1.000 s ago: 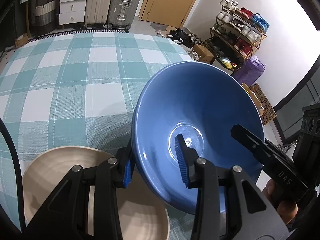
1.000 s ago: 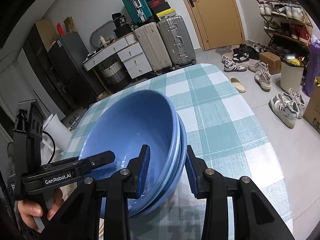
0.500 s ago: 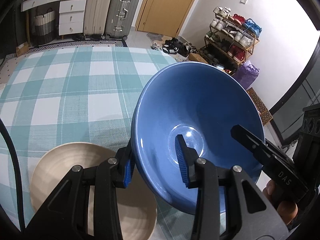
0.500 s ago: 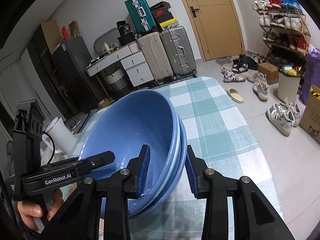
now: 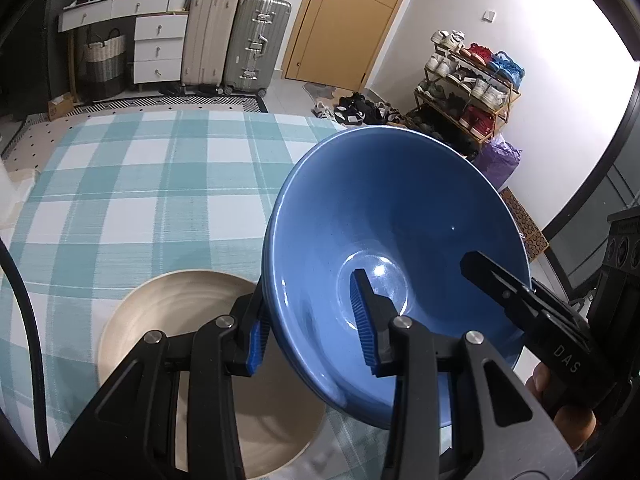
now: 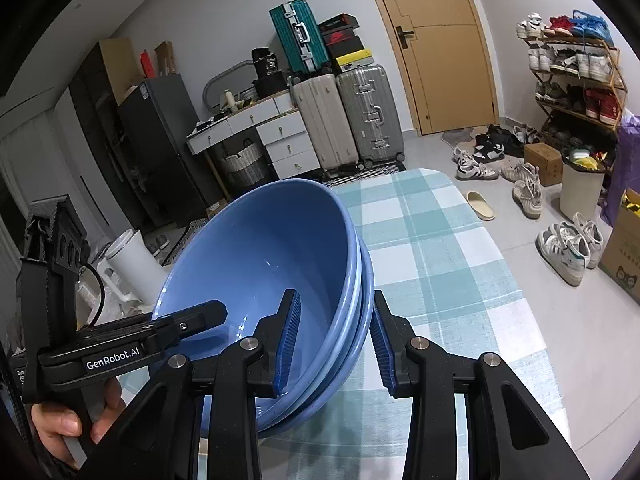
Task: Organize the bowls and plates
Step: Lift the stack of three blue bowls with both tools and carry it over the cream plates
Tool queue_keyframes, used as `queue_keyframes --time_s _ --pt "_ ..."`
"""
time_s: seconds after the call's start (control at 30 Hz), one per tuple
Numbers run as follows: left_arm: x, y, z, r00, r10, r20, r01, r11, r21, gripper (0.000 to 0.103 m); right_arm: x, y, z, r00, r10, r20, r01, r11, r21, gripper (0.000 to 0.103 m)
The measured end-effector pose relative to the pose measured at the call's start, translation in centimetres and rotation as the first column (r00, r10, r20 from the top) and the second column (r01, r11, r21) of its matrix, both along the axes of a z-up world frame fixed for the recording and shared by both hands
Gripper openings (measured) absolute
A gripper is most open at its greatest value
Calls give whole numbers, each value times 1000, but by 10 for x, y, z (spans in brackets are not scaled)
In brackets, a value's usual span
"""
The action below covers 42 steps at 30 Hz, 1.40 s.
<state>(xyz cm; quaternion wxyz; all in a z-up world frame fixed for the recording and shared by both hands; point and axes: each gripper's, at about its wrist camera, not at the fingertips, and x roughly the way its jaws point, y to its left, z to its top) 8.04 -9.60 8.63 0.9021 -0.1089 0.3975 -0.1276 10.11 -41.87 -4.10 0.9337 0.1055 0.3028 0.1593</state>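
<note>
1. Stack of nested glossy blue ceramic bowls (image 5: 400,216), deep and round, held tilted in the air above the table; at least three rims visible one inside another in the right wrist view (image 6: 276,264).
2. Left two-finger gripper with black arms and blue ribbed pads (image 5: 310,322): closed on the near-left wall of the blue stack, one pad inside the top bowl, the other against the outer wall, jaws parted only by the thickness of the stack.
3. Right two-finger gripper of the same build (image 6: 334,344): clamped on the opposite side of the stack, one pad inside the top bowl, the other on the outside of the lowest, jaws no wider than the stacked walls.
4. Each gripper visible in the other's camera: black body marked "DAS" reaching over the rim at right in the left wrist view; black body marked "GenRobot.AI" and the bare hand (image 6: 72,420) gripping it at lower left in the right wrist view.
5. Wide cream-coloured shallow ceramic bowl with faint concentric ridges (image 5: 176,320), resting on the table below and to the left of the blue stack, partly hidden behind the left gripper.
6. Table covered with a teal-and-white checked cloth (image 5: 132,184), extending away under both bowls.
</note>
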Motion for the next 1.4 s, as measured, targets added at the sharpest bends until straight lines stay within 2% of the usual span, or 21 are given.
queue_keyframes --time_s 0.4,0.77,0.97,1.4 --pt "-42 34 18 998 49 32 -49 999 6 34 -8 32 8 998 53 17 -53 999 -9 36" --pt "-72 83 4 994 111 14 -111 994 1 34 -11 75 4 992 123 11 -123 992 -24 36" --pt "-70 107 -5 988 152 8 -152 988 -2 34 -7 101 -5 987 159 -4 -159 986 -41 36" --pt "-47 129 -32 981 194 -15 -194 981 -13 34 13 128 -23 980 193 -44 -196 979 -57 36"
